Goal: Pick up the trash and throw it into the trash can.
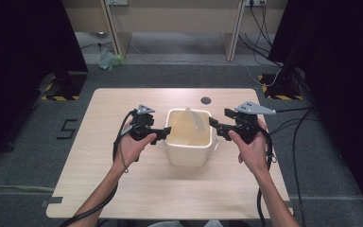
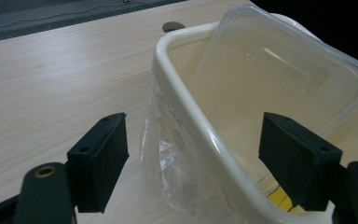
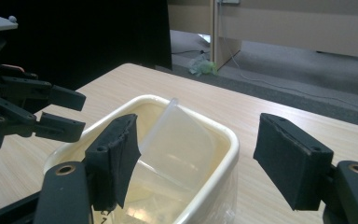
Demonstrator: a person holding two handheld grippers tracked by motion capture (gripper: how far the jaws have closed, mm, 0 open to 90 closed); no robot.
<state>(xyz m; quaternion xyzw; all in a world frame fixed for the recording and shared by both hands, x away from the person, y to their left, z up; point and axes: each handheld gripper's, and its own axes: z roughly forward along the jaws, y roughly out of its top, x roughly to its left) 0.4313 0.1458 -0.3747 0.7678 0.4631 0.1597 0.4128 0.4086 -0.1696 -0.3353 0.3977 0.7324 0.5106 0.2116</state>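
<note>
Cream plastic tub [image 1: 189, 147] at frame centre on the wooden table [image 1: 99, 189], clear lid [image 1: 194, 122] leaning inside it. Left gripper [image 1: 167, 134], jaws wide, straddles the tub's left rim and a clear bag [image 2: 168, 158]. Right gripper [image 1: 212, 124], jaws wide, straddles the right rim. Farther up: dark round hole [image 1: 206, 100].

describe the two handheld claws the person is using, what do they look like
Both the left claw and the right claw are black, with two blocky padded jaws and brass-coloured rivets at the jaw bases. Each carries a grey three-cornered plate on top and trails a black cable. The forearms are bare, no sleeves in sight.
</note>
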